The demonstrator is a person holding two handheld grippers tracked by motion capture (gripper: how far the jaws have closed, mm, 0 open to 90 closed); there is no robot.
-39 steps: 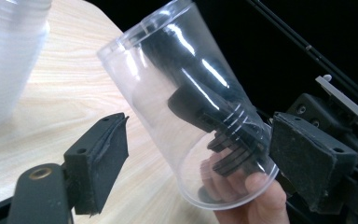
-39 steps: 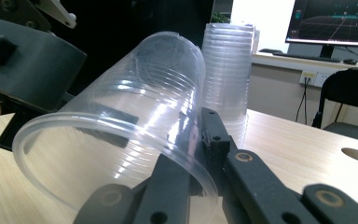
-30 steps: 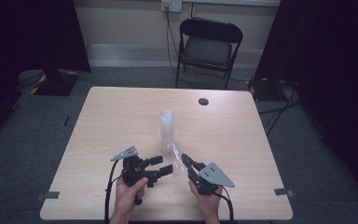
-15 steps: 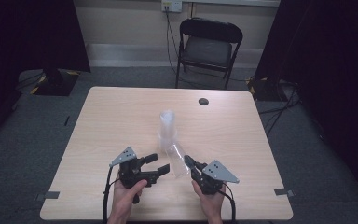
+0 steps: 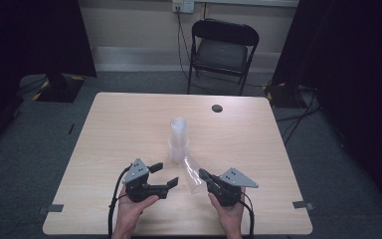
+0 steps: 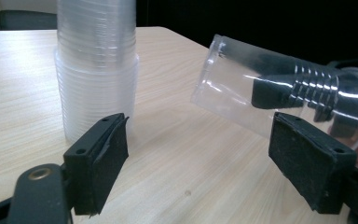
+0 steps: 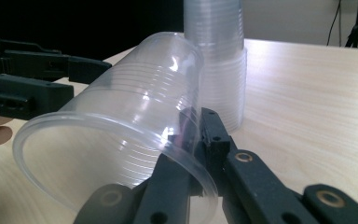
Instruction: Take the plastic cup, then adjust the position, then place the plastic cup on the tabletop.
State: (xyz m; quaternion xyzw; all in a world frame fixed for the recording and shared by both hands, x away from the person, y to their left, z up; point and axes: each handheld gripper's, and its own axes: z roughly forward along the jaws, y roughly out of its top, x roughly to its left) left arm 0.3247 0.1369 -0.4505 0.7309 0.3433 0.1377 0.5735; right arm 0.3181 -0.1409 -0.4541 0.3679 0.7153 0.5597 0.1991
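A stack of clear plastic cups (image 5: 179, 139) stands upright in the middle of the light wooden table (image 5: 119, 124). My right gripper (image 5: 204, 175) is shut on the rim wall of a single clear cup (image 5: 191, 173), which is tilted with its base toward the stack. In the right gripper view, one jaw is inside the cup (image 7: 121, 135) and one outside, the stack (image 7: 216, 60) behind. My left gripper (image 5: 165, 175) is open, and its jaws have just been opening. In the left gripper view, the cup (image 6: 270, 88) hangs beyond the pads (image 6: 105, 158) without touching them, beside the stack (image 6: 95, 70).
A dark round cable hole (image 5: 217, 108) sits near the table's far edge. A black folding chair (image 5: 222, 50) stands behind the table. Dark curtains hang at both sides, and grey carpet surrounds the table.
The left gripper's jaws have spread a little wider. The right gripper and its cup have barely shifted.
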